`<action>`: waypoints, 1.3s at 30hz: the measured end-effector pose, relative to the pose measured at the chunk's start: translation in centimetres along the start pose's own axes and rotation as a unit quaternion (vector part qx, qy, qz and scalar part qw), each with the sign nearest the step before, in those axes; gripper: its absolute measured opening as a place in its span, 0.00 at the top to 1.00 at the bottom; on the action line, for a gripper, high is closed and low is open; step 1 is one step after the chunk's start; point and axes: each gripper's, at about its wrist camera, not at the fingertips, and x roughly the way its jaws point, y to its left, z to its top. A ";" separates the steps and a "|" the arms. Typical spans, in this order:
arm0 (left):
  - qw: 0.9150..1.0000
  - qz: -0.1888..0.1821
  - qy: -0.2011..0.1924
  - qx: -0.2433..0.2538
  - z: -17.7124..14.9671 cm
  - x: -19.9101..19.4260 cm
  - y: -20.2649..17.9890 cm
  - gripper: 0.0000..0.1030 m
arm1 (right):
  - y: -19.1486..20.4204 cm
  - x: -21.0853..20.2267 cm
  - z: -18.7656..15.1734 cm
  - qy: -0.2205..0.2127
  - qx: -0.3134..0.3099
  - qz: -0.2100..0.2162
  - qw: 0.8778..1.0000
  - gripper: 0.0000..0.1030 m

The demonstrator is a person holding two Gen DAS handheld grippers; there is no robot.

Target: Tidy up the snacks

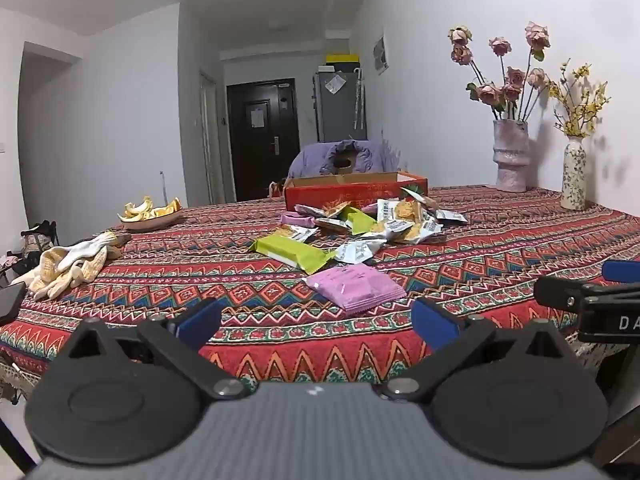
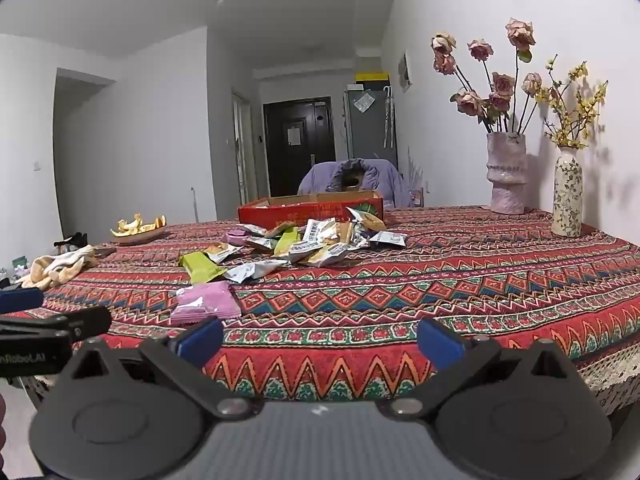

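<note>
Several snack packets lie in a loose pile [image 1: 384, 220] on the patterned tablecloth, in front of an open red box [image 1: 356, 191]. A pink packet [image 1: 356, 290] lies nearest, with a green packet [image 1: 294, 254] behind it. My left gripper [image 1: 316, 320] is open and empty at the table's near edge, short of the pink packet. My right gripper [image 2: 320, 340] is open and empty beside it; the pink packet [image 2: 206, 302], green packet [image 2: 202, 266], pile [image 2: 316, 240] and red box [image 2: 312, 210] show there too. The right gripper's body shows at the left view's right edge [image 1: 592, 300].
A dish of peels [image 1: 150, 214] and white gloves [image 1: 68, 268] lie at the left. Two vases of flowers [image 1: 512, 156] [image 1: 574, 176] stand at the back right by the wall. A chair with a purple jacket [image 1: 344, 158] is behind the table. A phone [image 1: 10, 302] lies at the left edge.
</note>
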 end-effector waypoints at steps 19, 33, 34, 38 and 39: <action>1.000 0.005 -0.010 -0.013 0.0 -0.3 0.3 0.00 | -0.1 0.2 0.0 0.002 0.001 0.004 1.000 0.00; 1.000 0.004 -0.012 -0.009 0.0 -0.3 0.2 0.00 | -0.3 0.0 0.0 -0.003 0.002 0.003 1.000 0.00; 1.000 0.003 -0.012 -0.008 0.0 -0.3 0.2 0.00 | -0.3 0.0 0.0 -0.003 0.003 0.003 1.000 0.00; 1.000 0.002 -0.013 -0.007 0.0 -0.4 0.2 0.00 | -0.3 0.0 0.0 -0.003 0.004 0.002 1.000 0.00; 1.000 0.002 -0.013 -0.007 0.0 -0.4 0.1 0.00 | -0.3 0.0 0.0 -0.003 0.004 0.002 1.000 0.00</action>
